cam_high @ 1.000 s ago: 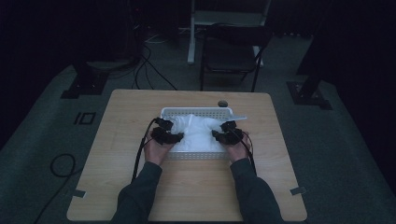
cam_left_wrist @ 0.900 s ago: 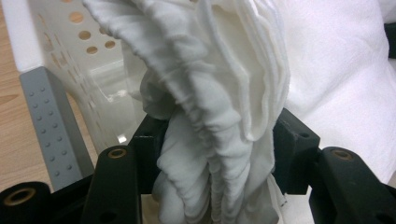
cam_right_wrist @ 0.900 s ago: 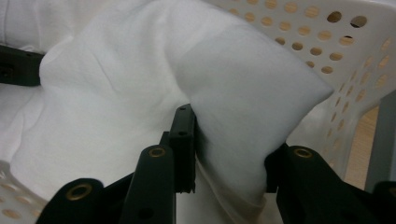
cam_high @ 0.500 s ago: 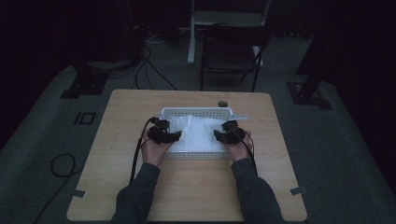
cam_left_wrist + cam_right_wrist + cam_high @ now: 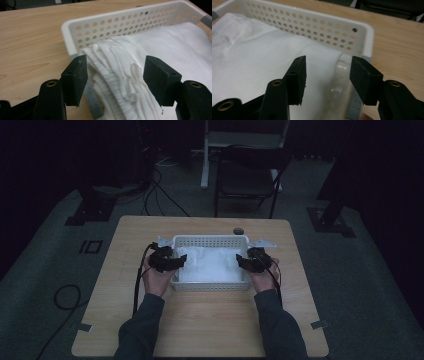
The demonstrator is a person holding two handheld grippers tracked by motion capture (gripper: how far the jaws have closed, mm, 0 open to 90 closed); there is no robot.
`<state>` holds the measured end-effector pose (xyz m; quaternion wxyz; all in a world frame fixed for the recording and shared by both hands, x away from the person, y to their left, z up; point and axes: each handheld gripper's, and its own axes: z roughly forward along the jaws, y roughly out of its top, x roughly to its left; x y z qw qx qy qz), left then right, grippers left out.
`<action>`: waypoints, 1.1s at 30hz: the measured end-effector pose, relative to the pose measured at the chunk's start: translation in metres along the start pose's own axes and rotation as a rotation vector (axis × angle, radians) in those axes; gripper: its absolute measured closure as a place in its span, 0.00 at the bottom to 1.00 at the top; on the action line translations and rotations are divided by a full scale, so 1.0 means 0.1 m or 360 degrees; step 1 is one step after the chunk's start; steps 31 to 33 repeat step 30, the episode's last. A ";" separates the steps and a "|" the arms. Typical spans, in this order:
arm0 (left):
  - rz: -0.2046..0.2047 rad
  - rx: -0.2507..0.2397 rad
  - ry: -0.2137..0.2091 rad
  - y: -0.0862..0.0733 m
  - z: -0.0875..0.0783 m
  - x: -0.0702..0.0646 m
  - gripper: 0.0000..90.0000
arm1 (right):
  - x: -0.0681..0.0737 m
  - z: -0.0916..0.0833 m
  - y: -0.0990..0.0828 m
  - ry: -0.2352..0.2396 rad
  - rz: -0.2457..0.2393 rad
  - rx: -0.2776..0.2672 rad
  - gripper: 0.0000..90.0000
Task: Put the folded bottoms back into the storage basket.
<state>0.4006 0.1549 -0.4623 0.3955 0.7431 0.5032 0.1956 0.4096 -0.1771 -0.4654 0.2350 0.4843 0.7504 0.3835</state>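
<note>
A white perforated basket (image 5: 210, 240) stands mid-table with a folded white cloth (image 5: 212, 265) lying in it. My left gripper (image 5: 168, 262) hovers over the basket's left end. Its jaws have just been opening, and in the left gripper view (image 5: 115, 75) the cloth's layered edge (image 5: 117, 72) lies between them without the pads pressing on it. My right gripper (image 5: 249, 260) is at the basket's right end, and its jaws have also just been opening. In the right gripper view (image 5: 328, 75) they stand apart above the cloth (image 5: 262, 60) beside the basket wall (image 5: 367, 35).
A small dark round object (image 5: 238, 230) sits on the table just behind the basket. A dark chair (image 5: 250, 170) stands beyond the far edge. Bare wooden tabletop (image 5: 210, 320) runs between the basket and the near edge, with the person's forearms over it.
Both grippers have opened and let go of the cloth, and each has drawn slightly outward and up. The cloth now lies flatter in the basket.
</note>
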 end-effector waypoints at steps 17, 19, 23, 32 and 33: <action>-0.0044 -0.0101 0.0075 -0.21 -0.16 0.25 0.41 | -0.57 -0.22 -0.32 -0.0195 0.0135 -0.0061 0.69; -0.0046 -0.0106 0.0091 -0.24 -0.18 0.29 0.41 | -0.62 -0.21 -0.37 -0.0204 0.0153 -0.0039 0.70; -0.0075 -0.0112 0.0116 -0.31 -0.18 0.36 0.41 | -0.68 -0.17 -0.45 -0.0213 0.0171 -0.0006 0.70; -0.0101 -0.0096 0.0155 -0.39 -0.16 0.44 0.41 | -0.73 -0.07 -0.55 -0.0217 0.0190 0.0053 0.70; -0.0101 -0.0096 0.0155 -0.39 -0.16 0.44 0.41 | -0.73 -0.07 -0.55 -0.0217 0.0190 0.0053 0.70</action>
